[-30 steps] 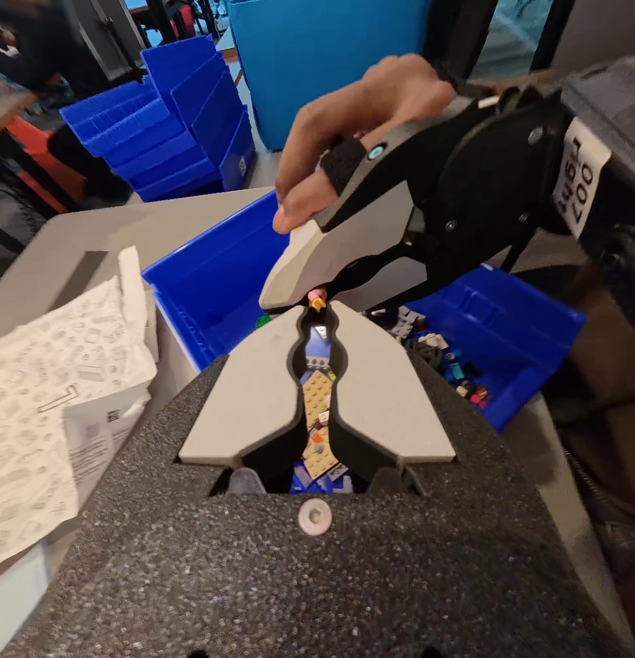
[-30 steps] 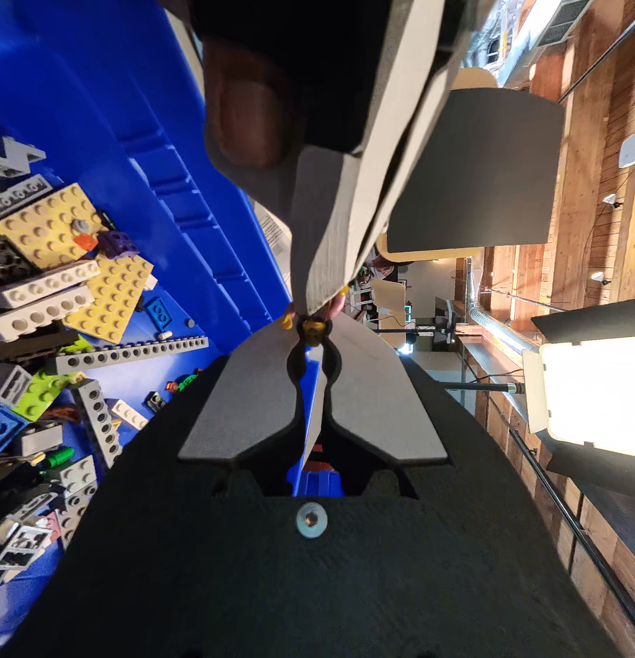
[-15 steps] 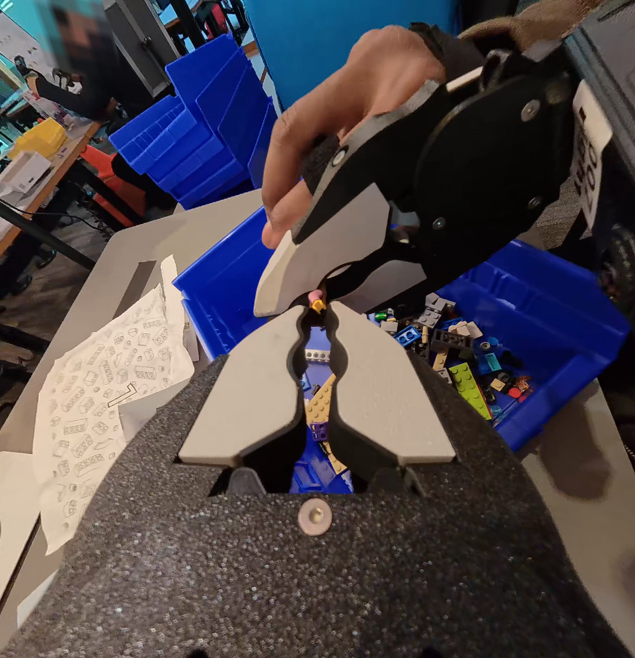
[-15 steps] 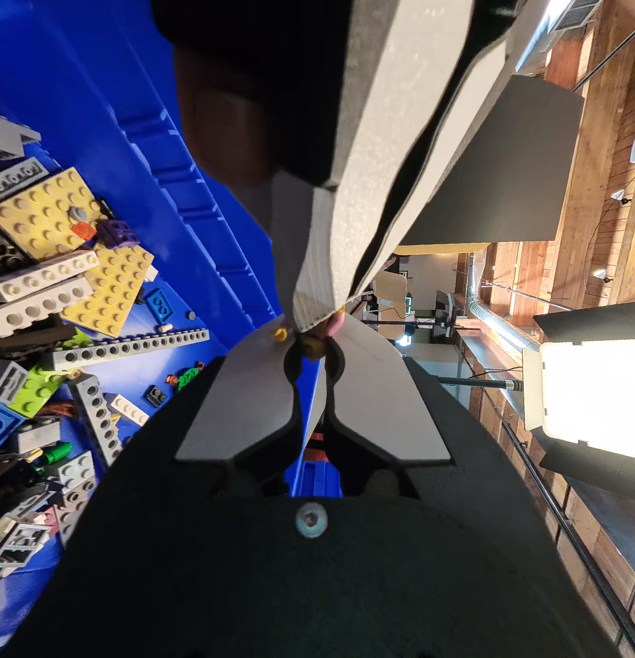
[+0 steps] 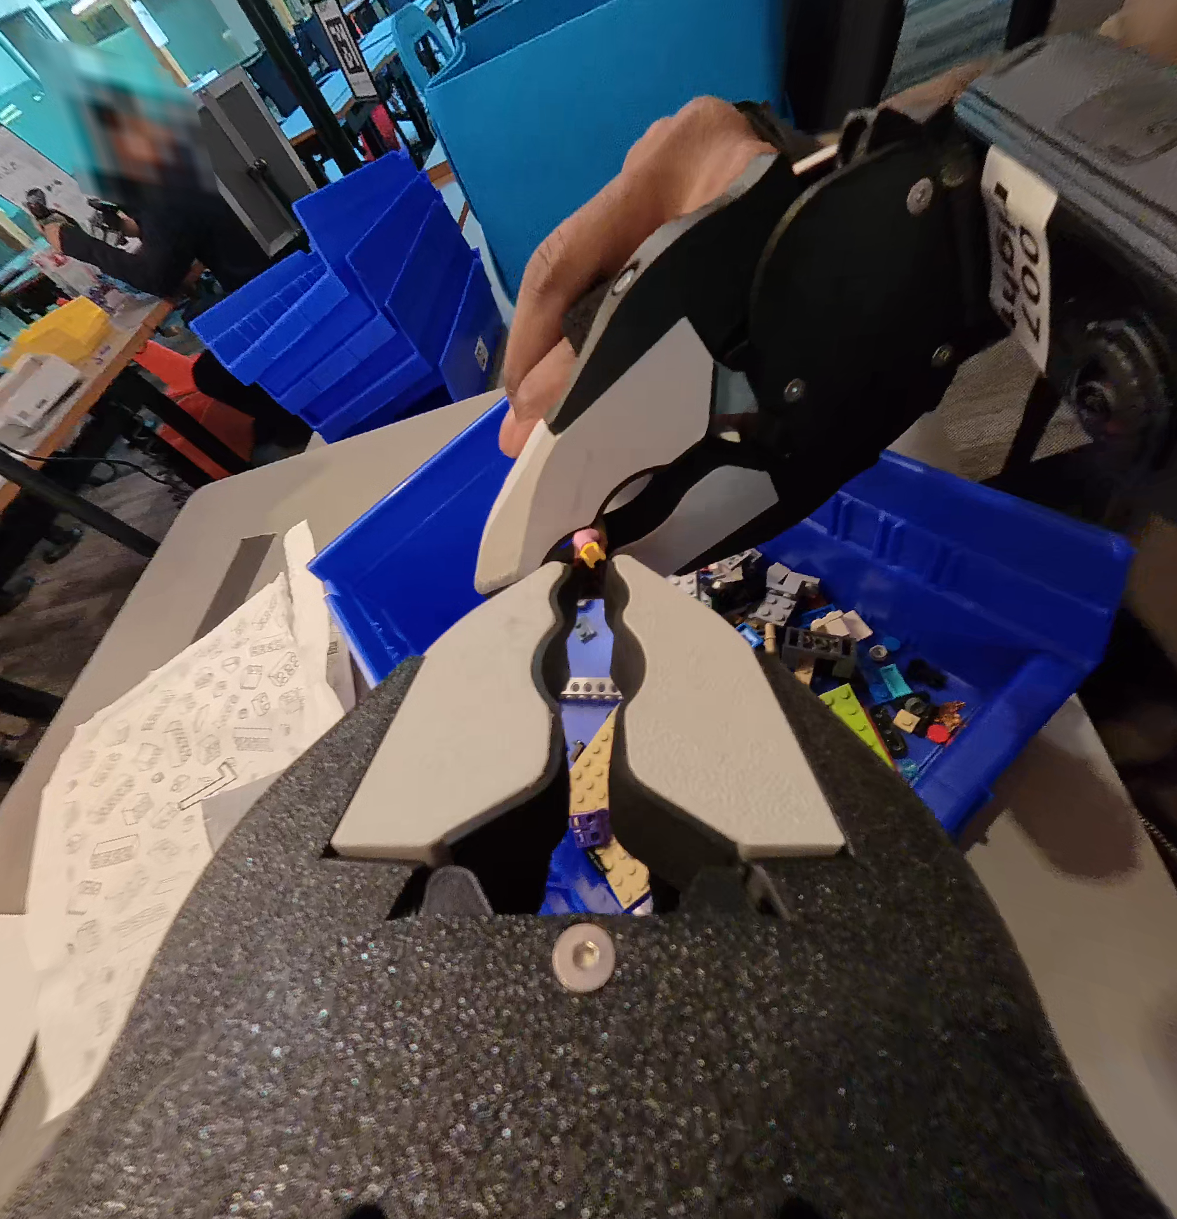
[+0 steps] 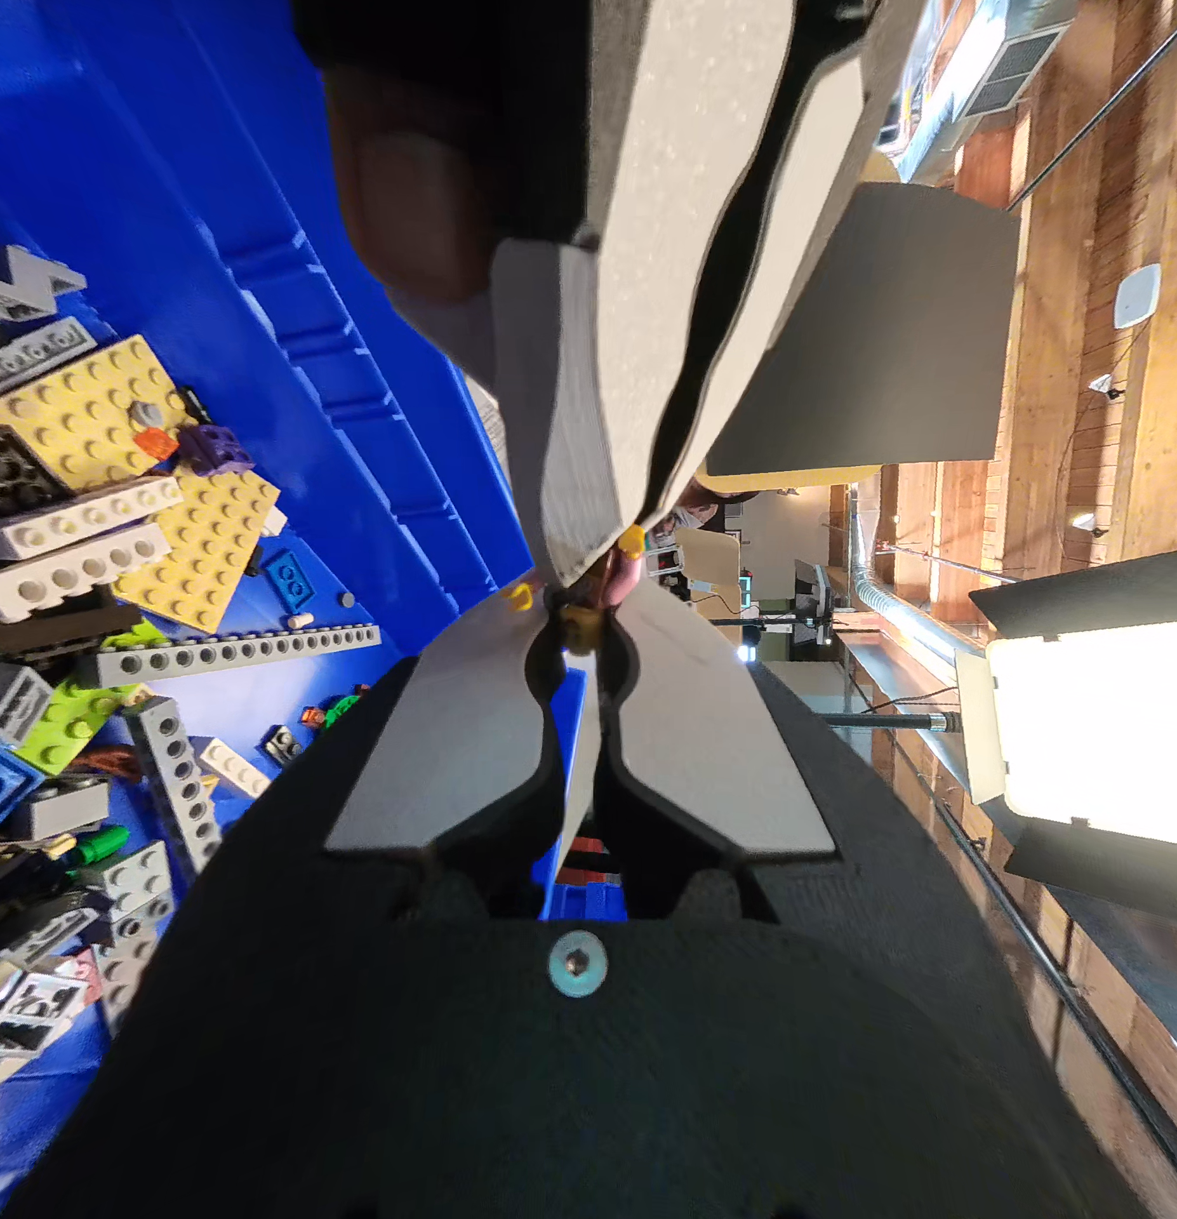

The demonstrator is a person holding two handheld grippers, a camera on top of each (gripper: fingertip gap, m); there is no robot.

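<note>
The left gripper [image 5: 591, 568] and the right gripper [image 6: 580, 610] meet tip to tip above the blue plastic bin [image 5: 401, 567], and both pinch, with jaws nearly closed, the same tiny toy figure with yellow hands and a pink bit [image 5: 590, 549]. If they pull or twist too hard, I think the small figure could snap apart or slip and fall. The bin holds a messy pile of loose toy bricks [image 6: 111, 528], and a white printed paper sheet [image 5: 144, 758] lies beside it on the grey table [image 5: 256, 501].
</note>
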